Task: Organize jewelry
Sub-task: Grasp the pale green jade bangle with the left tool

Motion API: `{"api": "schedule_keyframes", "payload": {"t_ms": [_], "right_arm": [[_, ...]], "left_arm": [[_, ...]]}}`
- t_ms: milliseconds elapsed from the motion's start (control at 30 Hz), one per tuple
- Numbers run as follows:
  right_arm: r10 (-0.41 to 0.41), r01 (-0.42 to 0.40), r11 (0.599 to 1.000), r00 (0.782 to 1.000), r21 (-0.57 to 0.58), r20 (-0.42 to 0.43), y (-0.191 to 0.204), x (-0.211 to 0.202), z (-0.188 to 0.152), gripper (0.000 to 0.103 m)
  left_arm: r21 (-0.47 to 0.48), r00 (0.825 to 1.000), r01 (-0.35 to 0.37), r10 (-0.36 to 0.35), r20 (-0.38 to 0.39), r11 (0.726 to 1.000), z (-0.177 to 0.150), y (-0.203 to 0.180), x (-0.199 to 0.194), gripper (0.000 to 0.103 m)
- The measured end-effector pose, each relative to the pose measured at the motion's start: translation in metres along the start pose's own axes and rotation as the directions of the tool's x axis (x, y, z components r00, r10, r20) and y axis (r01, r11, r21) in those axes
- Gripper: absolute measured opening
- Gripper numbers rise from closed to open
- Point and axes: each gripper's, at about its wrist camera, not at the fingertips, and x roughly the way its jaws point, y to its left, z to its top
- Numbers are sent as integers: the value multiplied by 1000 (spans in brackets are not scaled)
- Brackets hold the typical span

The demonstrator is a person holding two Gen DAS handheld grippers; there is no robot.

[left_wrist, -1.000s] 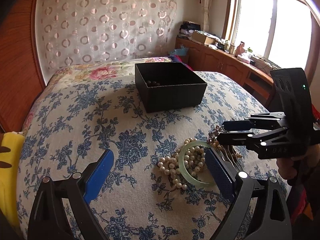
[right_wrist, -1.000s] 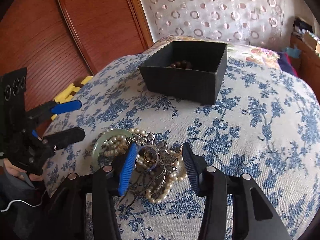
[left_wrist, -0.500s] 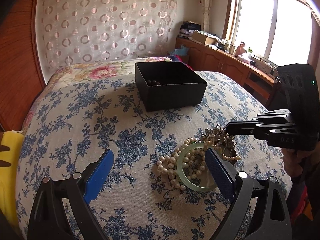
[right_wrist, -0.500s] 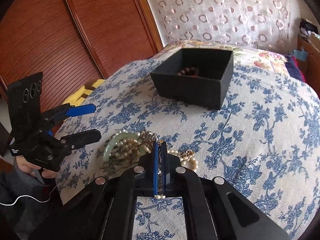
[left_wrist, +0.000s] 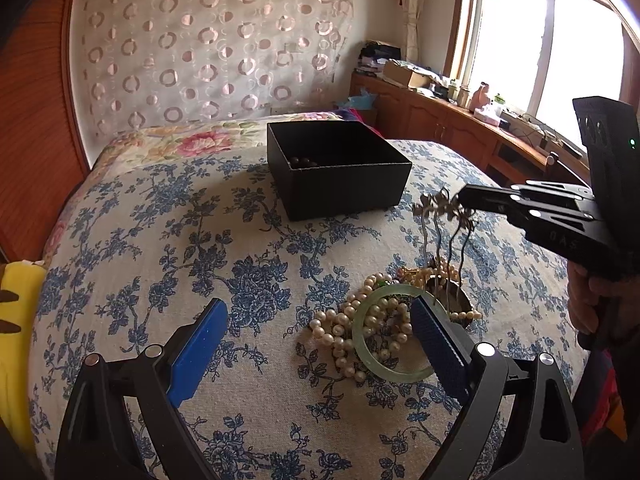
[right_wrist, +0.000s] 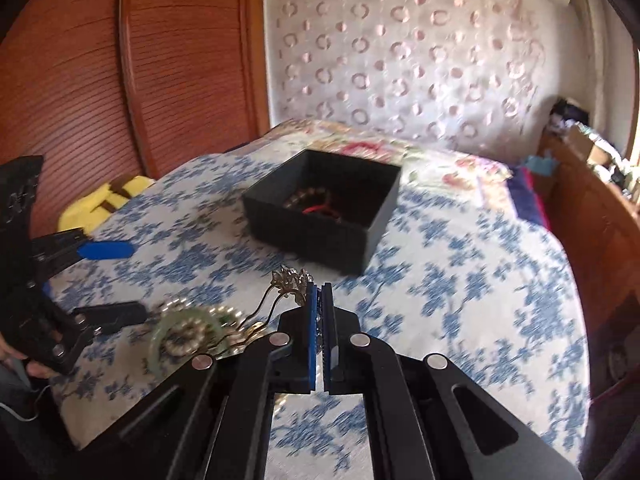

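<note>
Black box (left_wrist: 344,184) — one; right tool (right_wrist: 320,292) clamps hairpin (left_wrist: 444,216); left tool (left_wrist: 316,344) apart.

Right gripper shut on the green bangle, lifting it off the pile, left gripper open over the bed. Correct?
Not the bangle. The right gripper is shut on the metal hair comb, lifted off the pile; the left wrist view shows it. The green bangle lies on the bedspread among the pearls. The left gripper is open, as you said.
</note>
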Motion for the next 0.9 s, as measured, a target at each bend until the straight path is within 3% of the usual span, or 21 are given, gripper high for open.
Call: {"api": "schedule_keyframes", "payload": {"t_ms": [167, 333, 533, 900], "right_arm": [[-97, 98, 995, 995, -5, 21, -10, 3, 7, 2], [-135, 135, 991, 991, 15, 18, -23, 3, 7, 2], [-142, 141, 989, 989, 40, 26, -32, -3, 6, 2], [-133, 132, 991, 991, 39, 18, -30, -3, 5, 2]], "left_arm": [[10, 1000, 11, -11, -10, 1000, -1, -4, 2, 89], [22, 999, 33, -32, -23, 999, -2, -10, 5, 89], [59, 995, 82, -79, -58, 995, -4, -27, 13, 89], [134, 990, 78, -60, -130, 988, -10, -50, 36, 89]]}}
